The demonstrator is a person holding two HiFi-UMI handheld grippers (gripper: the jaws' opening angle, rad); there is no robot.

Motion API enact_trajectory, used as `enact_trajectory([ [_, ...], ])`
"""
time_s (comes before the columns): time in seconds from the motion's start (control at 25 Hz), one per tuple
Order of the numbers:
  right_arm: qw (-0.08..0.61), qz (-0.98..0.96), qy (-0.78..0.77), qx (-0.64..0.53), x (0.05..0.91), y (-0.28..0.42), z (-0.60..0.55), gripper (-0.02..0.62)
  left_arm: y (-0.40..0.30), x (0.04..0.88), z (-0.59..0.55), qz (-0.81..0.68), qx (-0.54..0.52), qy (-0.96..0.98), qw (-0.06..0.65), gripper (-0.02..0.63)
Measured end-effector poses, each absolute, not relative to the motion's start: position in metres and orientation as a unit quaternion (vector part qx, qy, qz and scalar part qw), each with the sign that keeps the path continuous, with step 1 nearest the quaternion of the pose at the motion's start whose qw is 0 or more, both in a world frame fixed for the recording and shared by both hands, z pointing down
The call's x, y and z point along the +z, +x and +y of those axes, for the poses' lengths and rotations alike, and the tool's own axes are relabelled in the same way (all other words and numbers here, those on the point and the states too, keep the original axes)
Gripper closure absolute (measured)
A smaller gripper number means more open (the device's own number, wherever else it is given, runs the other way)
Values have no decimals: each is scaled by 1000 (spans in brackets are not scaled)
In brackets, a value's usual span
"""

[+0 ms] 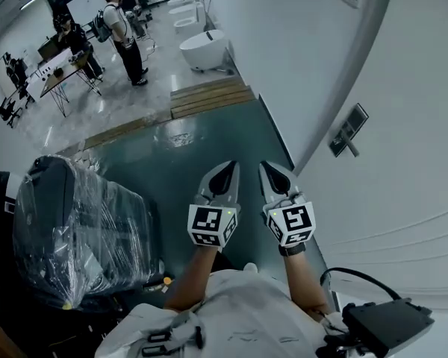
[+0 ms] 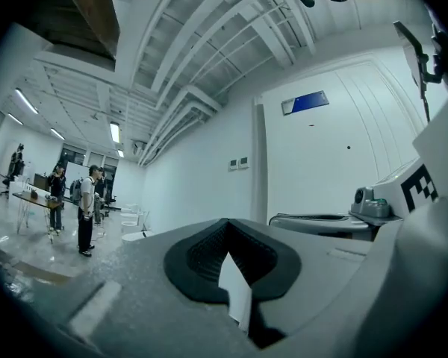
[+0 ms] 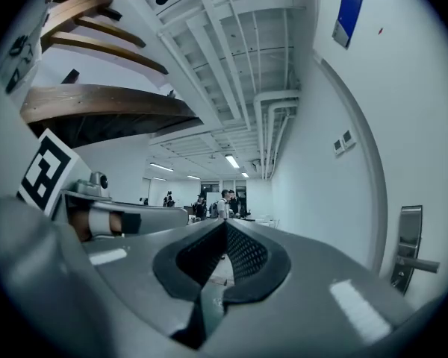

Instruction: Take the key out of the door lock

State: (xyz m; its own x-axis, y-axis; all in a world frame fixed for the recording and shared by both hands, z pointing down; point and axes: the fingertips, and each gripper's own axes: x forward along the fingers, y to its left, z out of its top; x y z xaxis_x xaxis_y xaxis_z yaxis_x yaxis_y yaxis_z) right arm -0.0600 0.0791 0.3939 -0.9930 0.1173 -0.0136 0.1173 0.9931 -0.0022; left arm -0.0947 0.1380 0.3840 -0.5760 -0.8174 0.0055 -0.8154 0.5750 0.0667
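Note:
A white door [image 1: 403,118] stands at my right with a dark lock plate and lever handle [image 1: 348,133] on it. That handle [image 3: 411,250] also shows at the far right of the right gripper view. No key can be made out at this distance. Both grippers are held side by side in front of me, well short of the lock. The left gripper [image 1: 225,170] [image 2: 228,237] has its jaws closed with nothing between them. The right gripper [image 1: 269,170] [image 3: 224,231] is shut and empty too, and is the nearer one to the door.
A plastic-wrapped black chair [image 1: 75,226] stands close at my left. A wooden step [image 1: 209,95] and white tubs [image 1: 204,49] lie ahead. Several people [image 1: 123,32] stand by a table far off. A black box with a cable [image 1: 386,325] hangs at my lower right.

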Motion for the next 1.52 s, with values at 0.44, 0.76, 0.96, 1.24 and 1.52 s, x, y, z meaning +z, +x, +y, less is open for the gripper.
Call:
enact_trajectory([
  [0.44,19,996,-88,27,384,-189,-47,591,-243,373,-11,-799,-53,599,4,604],
  [0.76,-38,961,-273,-3,405,-159,-134,591,-247,370,-104,-699,-62,712,36,604],
  [0.96,-26,940,-342,1,403,-117,-192,591,-212,382,-173,-650,-58,756,46,604],
  [1.24,7,913,-409,0,392,-52,-257,591,-152,377,-261,-598,-34,800,33,604],
  [1.52,33,900,-435,-26,401,-10,-301,591,-132,386,-305,-592,-7,806,13,603],
])
